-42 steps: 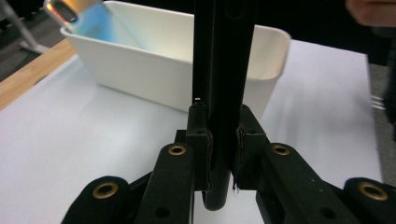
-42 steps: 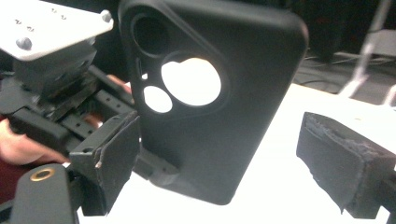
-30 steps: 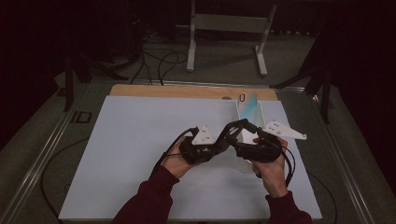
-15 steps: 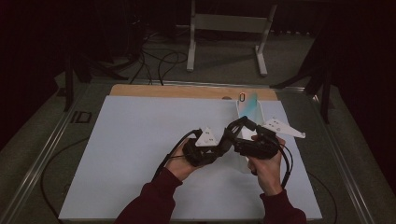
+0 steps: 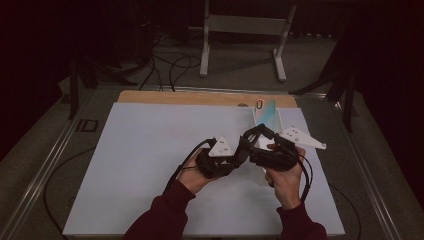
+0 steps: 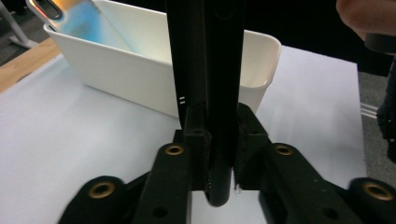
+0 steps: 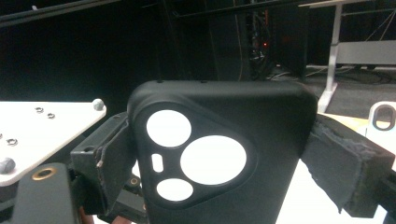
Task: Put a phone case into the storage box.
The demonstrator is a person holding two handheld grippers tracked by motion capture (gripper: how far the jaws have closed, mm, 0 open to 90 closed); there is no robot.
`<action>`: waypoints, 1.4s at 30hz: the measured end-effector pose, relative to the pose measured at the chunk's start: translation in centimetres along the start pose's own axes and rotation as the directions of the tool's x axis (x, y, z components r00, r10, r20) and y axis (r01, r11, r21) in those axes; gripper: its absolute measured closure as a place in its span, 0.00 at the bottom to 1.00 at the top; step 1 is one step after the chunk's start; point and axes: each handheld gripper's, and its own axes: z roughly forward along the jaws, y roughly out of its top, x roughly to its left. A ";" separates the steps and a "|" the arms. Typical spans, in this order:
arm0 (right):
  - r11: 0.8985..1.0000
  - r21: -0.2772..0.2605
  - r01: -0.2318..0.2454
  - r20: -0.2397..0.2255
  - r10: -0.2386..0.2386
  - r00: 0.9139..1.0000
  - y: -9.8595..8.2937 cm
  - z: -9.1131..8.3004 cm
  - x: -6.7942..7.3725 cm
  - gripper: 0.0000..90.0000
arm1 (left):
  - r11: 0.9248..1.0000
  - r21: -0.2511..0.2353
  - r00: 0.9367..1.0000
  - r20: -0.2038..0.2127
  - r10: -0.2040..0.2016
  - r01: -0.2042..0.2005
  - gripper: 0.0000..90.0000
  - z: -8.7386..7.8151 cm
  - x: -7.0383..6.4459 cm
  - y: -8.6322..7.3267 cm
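On the left of the high view, the left gripper (image 5: pixel 240 150) sits over the white tabletop (image 5: pixel 150 150), held in the person's left hand (image 5: pixel 192 172). Its fingers are closed tight on a black phone case (image 6: pixel 205 70), which the left gripper view shows edge-on, standing upright between the pads (image 6: pixel 247 140).

Behind the case in that view lies a white bin (image 6: pixel 140 79), resting on the tabletop, with a blue-tinted phone (image 6: pixel 70 14) leaning inside it at its far end.

To the right, the right gripper (image 5: pixel 257 137) meets the left one just in front of the bin (image 5: pixel 272 120). The right gripper view shows the case's back (image 7: pixel 219 149) with its camera cut-outs, and the fingers (image 7: pixel 345 168) press against both side edges, so both grippers grip the case above the tabletop.
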 end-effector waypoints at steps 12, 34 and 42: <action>1.000 -0.007 0.016 0.044 -0.015 0.999 0.4 0.0 -0.6 0.15 | 0.999 -0.017 0.998 -0.057 -0.029 0.028 0.46 -1.4 0.9 -0.1; 0.999 -0.024 0.035 0.101 -0.032 0.994 1.4 0.3 -1.5 0.16 | 0.994 -0.073 0.965 -0.241 -0.098 0.082 0.01 -4.5 2.6 -1.5; 0.999 -0.026 0.048 0.129 -0.045 0.991 1.9 0.7 -2.1 0.16 | 0.993 -0.091 0.953 -0.285 -0.098 0.075 0.00 -6.1 3.5 -2.1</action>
